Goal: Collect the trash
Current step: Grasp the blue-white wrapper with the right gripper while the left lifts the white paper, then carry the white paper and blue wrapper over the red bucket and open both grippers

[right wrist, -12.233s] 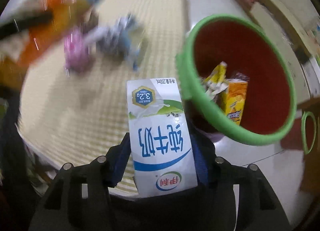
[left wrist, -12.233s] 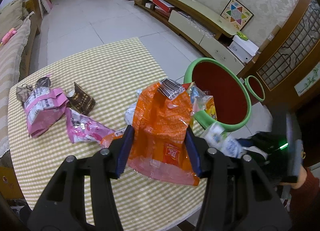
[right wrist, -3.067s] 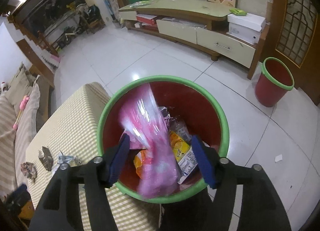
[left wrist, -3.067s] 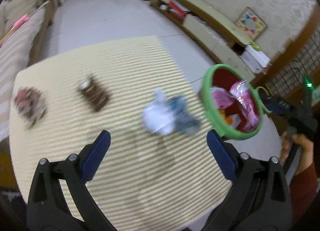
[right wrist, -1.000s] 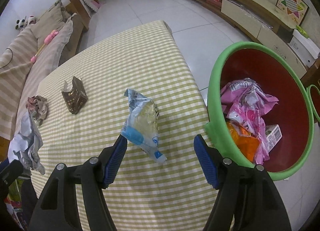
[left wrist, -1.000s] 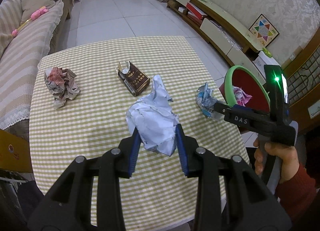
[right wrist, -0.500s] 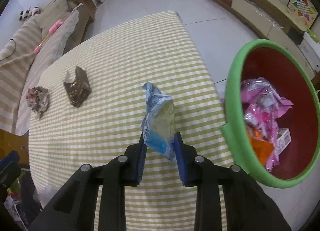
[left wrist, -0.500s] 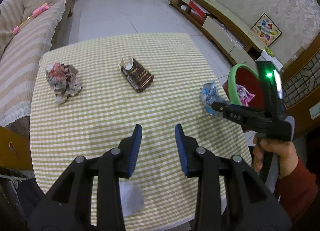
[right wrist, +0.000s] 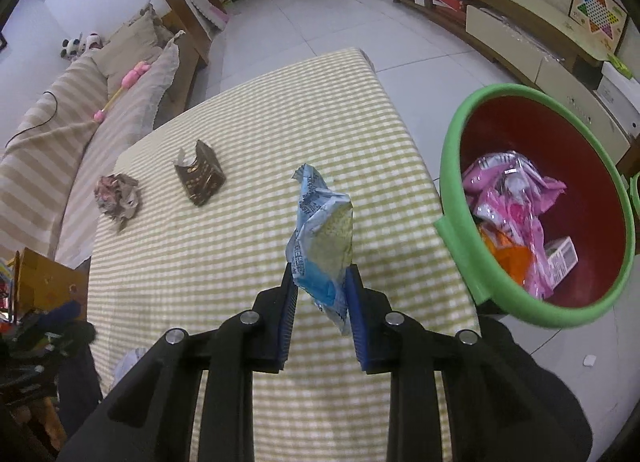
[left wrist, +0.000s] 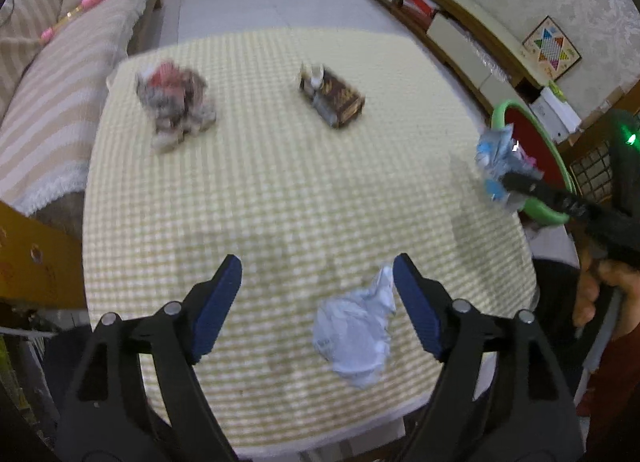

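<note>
On the checked tablecloth (left wrist: 280, 190), three pieces of trash were observed at rest. A crumpled white wrapper (left wrist: 354, 332) was found near the front edge, lying between the fingers of the left gripper (left wrist: 318, 282) but closer to the right one; the jaws were held wide apart and nothing was gripped. A brown carton (left wrist: 332, 98), torn open at one end, was recorded toward the far side of the table, and a wad of crumpled paper (left wrist: 174, 106) was noted to its left, well apart from it — both were blurred in the left wrist view.

The right gripper (right wrist: 322, 294) was found closed on a blue snack wrapper (right wrist: 322, 238), which was pinched by its lower end and held upright above the tablecloth, near the table's right edge. Just beside that edge, a red bin with a green rim (right wrist: 452, 190) was noted. Pink wrappers (right wrist: 512, 190), an orange packet (right wrist: 508, 254) and a small carton (right wrist: 562, 256) were seen inside it.

A striped sofa (right wrist: 52, 150) was recorded beyond the table's left side, and a low cabinet (right wrist: 520, 34) along the far wall.
</note>
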